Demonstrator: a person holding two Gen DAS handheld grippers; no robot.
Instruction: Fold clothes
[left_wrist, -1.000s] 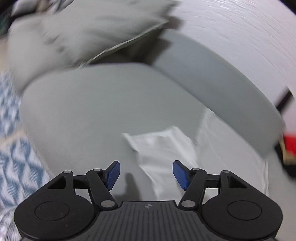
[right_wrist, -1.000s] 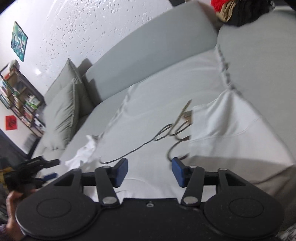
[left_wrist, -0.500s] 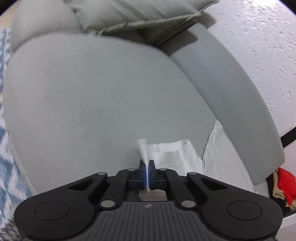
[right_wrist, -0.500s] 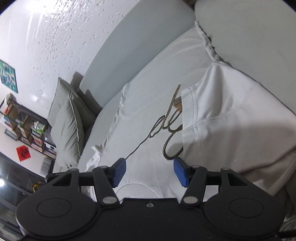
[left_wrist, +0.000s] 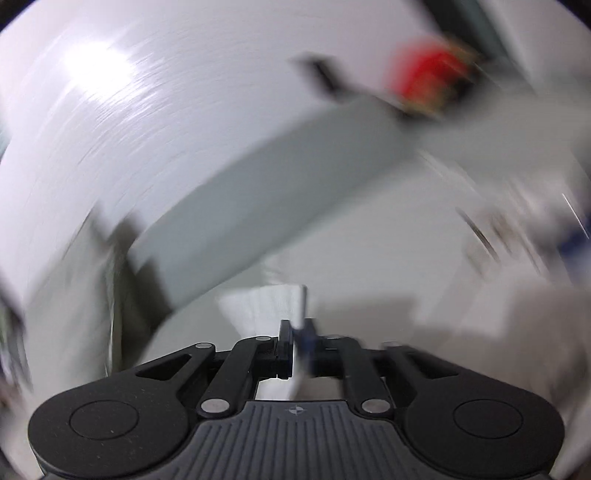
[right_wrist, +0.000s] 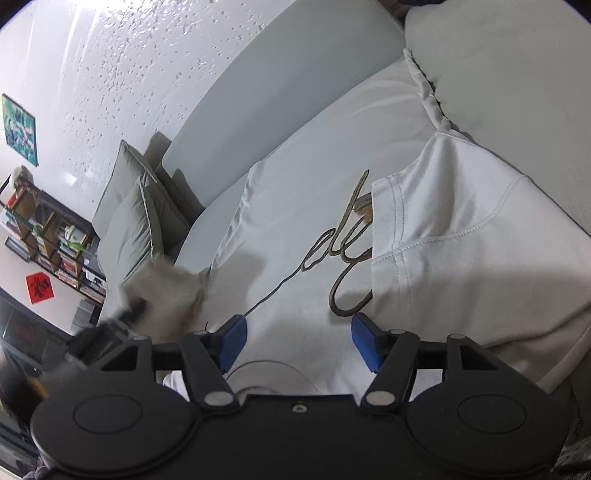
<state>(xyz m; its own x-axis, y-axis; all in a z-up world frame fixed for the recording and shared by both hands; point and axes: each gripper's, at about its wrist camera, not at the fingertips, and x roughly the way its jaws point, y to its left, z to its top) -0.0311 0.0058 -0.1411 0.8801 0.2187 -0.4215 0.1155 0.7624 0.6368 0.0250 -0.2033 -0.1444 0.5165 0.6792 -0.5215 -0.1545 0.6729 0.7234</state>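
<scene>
two tongs: left tongs clamped on white shirt; right tongs spread wide.

Your left view is smeared: the wall, sofa back and a red thing can't be made out. In your right view the left gripper is blurred, and the shirt hem runs off-frame.

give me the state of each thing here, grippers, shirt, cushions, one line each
left gripper: shut on a corner of the white t-shirt, view blurred
right gripper: open, above the shirt near its neckline, holding nothing
white t-shirt: spread on the sofa, script print up, one sleeve folded over the front
sleeve: folded inward, covering part of the print
cushions: propped against the sofa back
sofa: under the shirt
</scene>
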